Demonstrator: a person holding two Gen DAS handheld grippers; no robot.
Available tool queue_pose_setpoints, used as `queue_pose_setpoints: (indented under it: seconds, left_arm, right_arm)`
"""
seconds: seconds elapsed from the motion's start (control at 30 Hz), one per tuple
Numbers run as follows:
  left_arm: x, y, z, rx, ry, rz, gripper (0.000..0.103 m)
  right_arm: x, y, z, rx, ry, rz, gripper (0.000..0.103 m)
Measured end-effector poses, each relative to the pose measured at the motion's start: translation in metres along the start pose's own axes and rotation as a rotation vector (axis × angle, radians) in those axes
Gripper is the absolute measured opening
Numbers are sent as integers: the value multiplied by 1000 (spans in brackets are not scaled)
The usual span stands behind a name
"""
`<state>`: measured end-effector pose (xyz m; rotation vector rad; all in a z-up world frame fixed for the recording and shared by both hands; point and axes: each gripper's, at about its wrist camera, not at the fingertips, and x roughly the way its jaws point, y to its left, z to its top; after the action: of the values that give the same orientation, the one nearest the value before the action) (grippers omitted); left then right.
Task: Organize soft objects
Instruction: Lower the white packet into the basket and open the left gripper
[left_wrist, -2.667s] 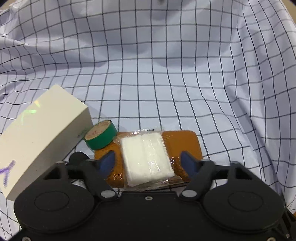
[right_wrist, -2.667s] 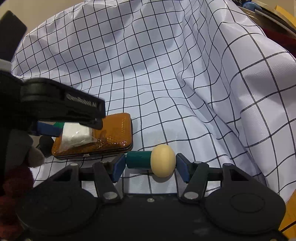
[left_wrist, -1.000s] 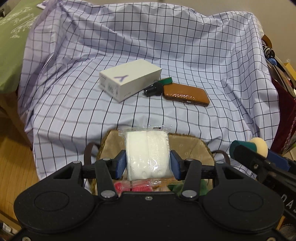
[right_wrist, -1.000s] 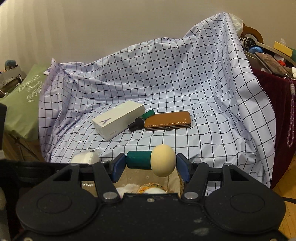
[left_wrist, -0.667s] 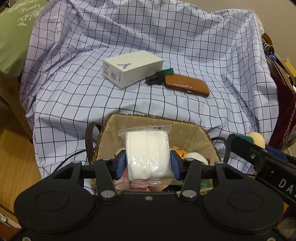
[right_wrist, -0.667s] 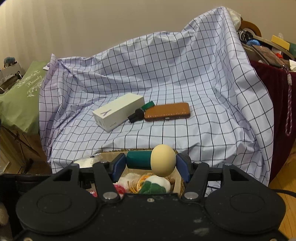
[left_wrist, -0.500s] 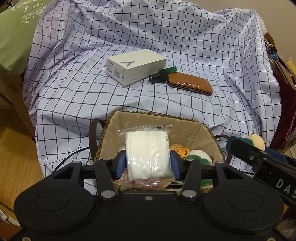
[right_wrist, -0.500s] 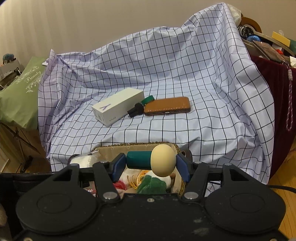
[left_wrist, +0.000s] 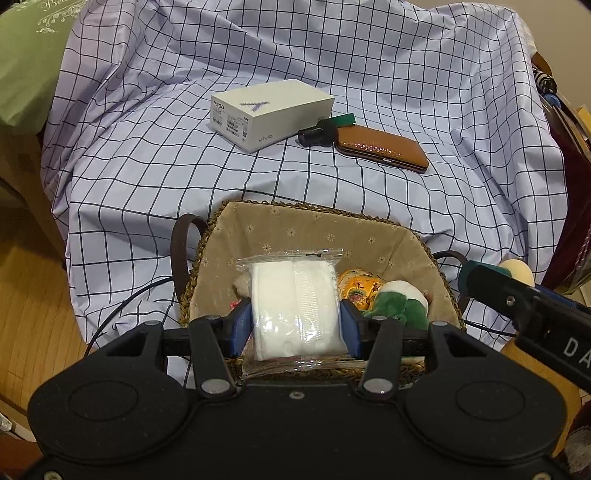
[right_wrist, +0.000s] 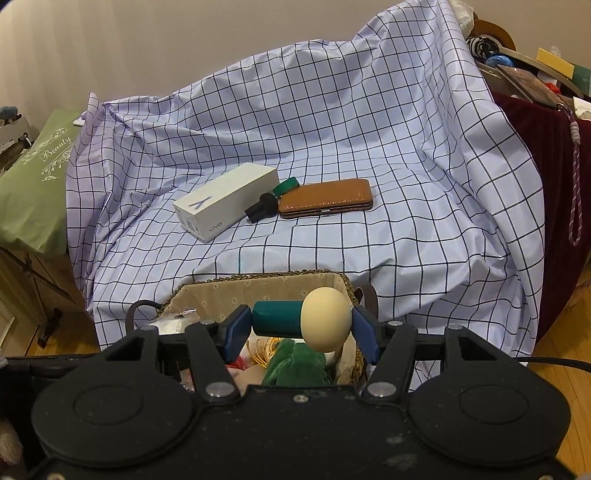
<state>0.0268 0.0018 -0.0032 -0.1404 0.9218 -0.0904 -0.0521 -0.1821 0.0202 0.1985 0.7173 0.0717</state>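
My left gripper (left_wrist: 294, 326) is shut on a white cloth pad sealed in clear plastic (left_wrist: 295, 308) and holds it over the near part of a woven, fabric-lined basket (left_wrist: 317, 229). The basket holds a green and white plush toy (left_wrist: 397, 301) and an orange patterned item (left_wrist: 356, 286). My right gripper (right_wrist: 300, 326) is shut on a teal-handled tool with a cream egg-shaped head (right_wrist: 325, 319), above the same basket (right_wrist: 258, 286), where the green plush (right_wrist: 295, 363) lies. The right gripper shows at the right edge of the left wrist view (left_wrist: 524, 291).
On the checked sheet (left_wrist: 369, 55) behind the basket lie a white phone box (left_wrist: 269, 112), a brown leather case (left_wrist: 382, 146), a small black object (left_wrist: 314, 134) and a green tape roll (right_wrist: 286, 185). A green cushion (right_wrist: 33, 199) is left, a dark red covered table (right_wrist: 546, 147) right.
Both grippers have drawn back from the sheet with their objects and come over the basket. In the last half second the view has dropped a little closer to the basket.
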Motion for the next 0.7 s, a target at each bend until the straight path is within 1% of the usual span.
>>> queue_pose_setpoints:
  seconds: [0.1, 0.17, 0.33, 0.43, 0.67, 0.7]
  left_arm:
    - [-1, 0, 0, 3, -4, 0, 51]
    - [-2, 0, 1, 3, -11, 1, 55]
    - [-4, 0, 2, -2, -26, 9, 58]
    - [-4, 1, 1, -4, -29, 19, 61]
    - [-4, 1, 0, 1, -28, 44, 63]
    - [-4, 1, 0, 2, -28, 49, 66]
  right_arm:
    - [0, -1, 0, -1, 1, 1, 59]
    - [0, -1, 0, -1, 1, 1, 59]
    - [0, -1, 0, -3, 1, 1, 59]
    - [1, -1, -1, -6, 3, 2, 59]
    - [3, 2, 0, -20, 7, 6, 59]
    - [3, 2, 0, -23, 7, 8, 59]
